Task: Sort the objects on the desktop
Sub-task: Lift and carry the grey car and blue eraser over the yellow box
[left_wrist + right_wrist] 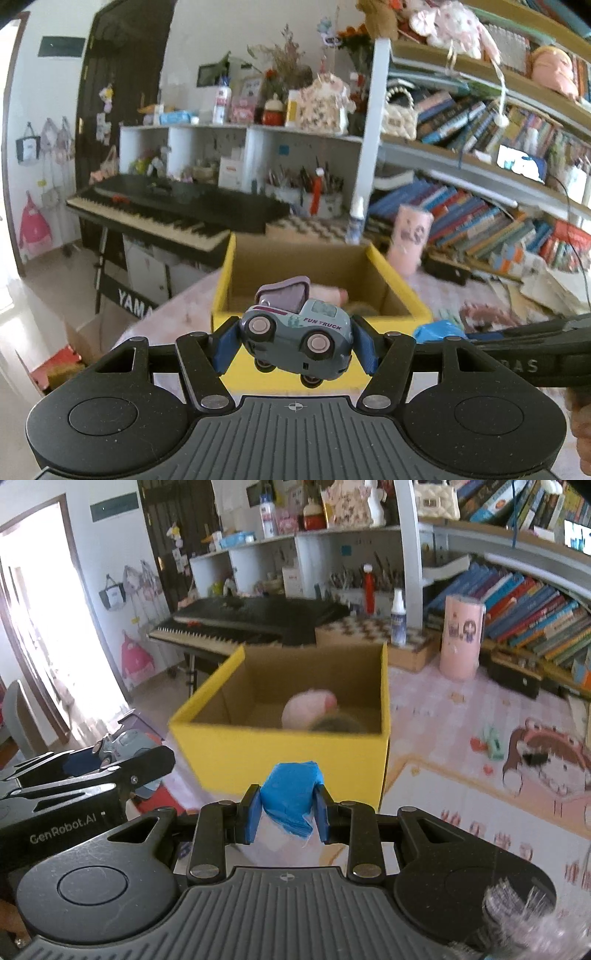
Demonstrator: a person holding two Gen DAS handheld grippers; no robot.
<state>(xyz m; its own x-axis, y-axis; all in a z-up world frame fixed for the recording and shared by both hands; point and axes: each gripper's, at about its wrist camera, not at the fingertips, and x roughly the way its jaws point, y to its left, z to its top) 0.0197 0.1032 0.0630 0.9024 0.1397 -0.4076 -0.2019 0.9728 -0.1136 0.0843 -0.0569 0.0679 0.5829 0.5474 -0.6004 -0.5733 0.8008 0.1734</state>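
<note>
My left gripper is shut on a grey-blue toy car marked "FUN TRUCK" and holds it in the air just in front of a yellow cardboard box. My right gripper is shut on a crumpled blue object and holds it before the same box. The box holds a pink soft thing and a dark round thing. The left gripper with the car shows at the left of the right wrist view.
A pink patterned mat covers the desk. A pink cylinder, a small spray bottle and rows of books stand behind the box. A keyboard piano is at the back left. A small green toy lies at the right.
</note>
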